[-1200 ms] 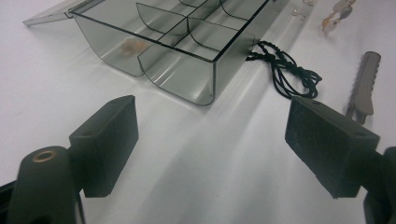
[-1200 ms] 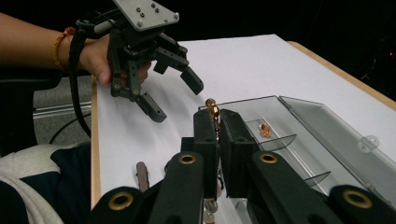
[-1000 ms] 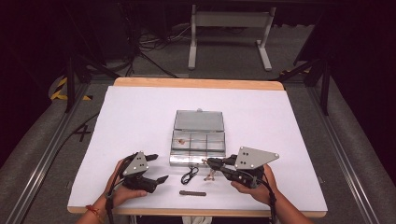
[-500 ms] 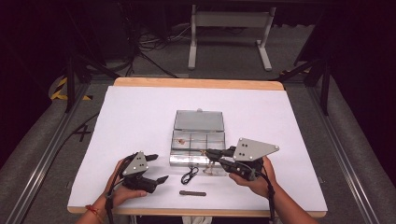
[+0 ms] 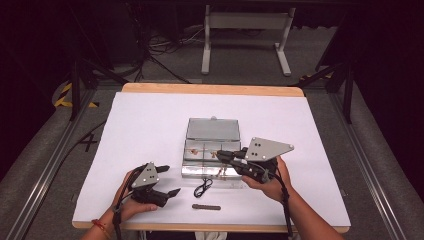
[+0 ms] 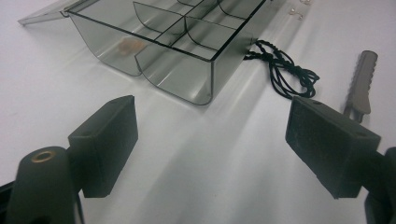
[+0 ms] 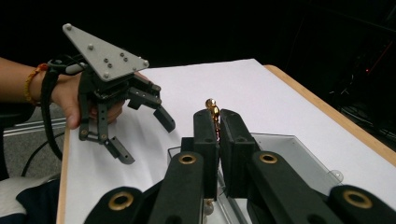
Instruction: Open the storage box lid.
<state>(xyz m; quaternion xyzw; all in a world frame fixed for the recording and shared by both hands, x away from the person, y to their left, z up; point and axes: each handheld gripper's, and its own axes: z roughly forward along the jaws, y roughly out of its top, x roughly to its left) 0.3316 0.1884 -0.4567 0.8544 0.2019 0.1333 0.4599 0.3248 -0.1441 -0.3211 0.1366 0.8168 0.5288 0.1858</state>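
Note:
A clear plastic compartment box [image 5: 200,171] lies open at the table's middle, its lid [image 5: 212,129] flat behind it. My right gripper [image 5: 220,156] hovers over the box's front, shut on a small gold beaded piece [image 7: 212,109] that pokes up between the pads and hangs below them. My left gripper [image 5: 171,180] rests on the white table left of the box, open with nothing between its fingers [image 6: 105,140]. In the left gripper view the box [image 6: 187,51] lies ahead. The right gripper view has the left gripper [image 7: 145,140] beyond my right gripper [image 7: 218,116].
A black braided cord [image 5: 202,188] lies coiled just in front of the box, and a brown toothed hair clip [image 5: 206,206] lies nearer the table's front edge. The left gripper view has the cord [image 6: 285,70] and the clip [image 6: 362,84] to the right. White sheet [image 5: 150,125] covers the table.
My right gripper has risen and moved away from the person, from in front of the box to over its front compartments, still shut on the gold piece. The left gripper has stayed put.

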